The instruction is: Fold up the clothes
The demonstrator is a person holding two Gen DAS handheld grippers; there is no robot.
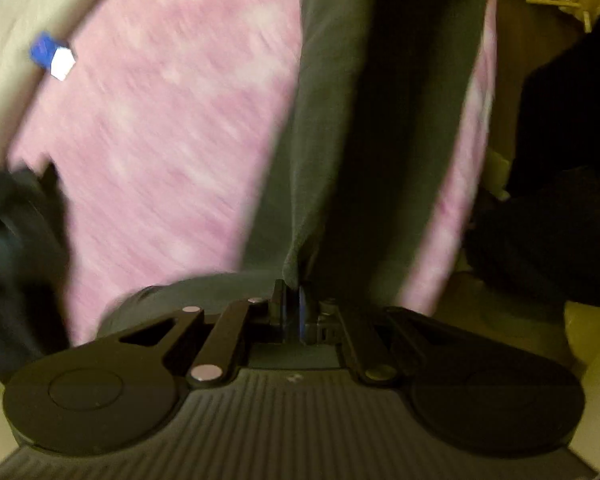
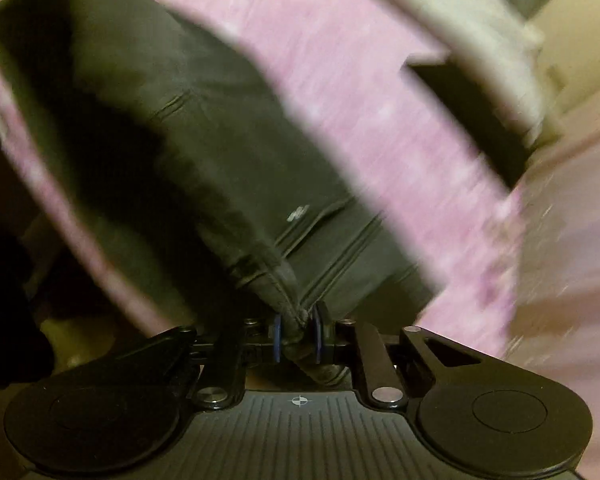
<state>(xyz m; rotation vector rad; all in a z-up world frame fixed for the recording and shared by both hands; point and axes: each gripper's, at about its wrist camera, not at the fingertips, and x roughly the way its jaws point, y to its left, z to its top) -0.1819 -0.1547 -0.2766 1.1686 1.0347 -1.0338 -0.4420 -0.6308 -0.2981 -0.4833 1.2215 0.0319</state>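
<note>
A dark grey garment [image 1: 320, 140] hangs stretched above a pink bedspread [image 1: 172, 152]. My left gripper [image 1: 293, 308] is shut on an edge of it, the cloth rising from between the pads. In the right wrist view the same grey garment [image 2: 188, 128] shows seams and a small logo. My right gripper [image 2: 297, 334] is shut on a thick hemmed corner of it, pinched between the blue pads [image 2: 277, 338]. Both views are motion-blurred.
A blue and white object [image 1: 54, 56] lies at the bedspread's far edge by cream bedding [image 1: 16, 40]. A dark bundle [image 1: 12, 248] sits at left. A dark shape [image 1: 560, 160] stands at right. The pink bedspread [image 2: 380, 120] ends at a dark gap [image 2: 472, 112].
</note>
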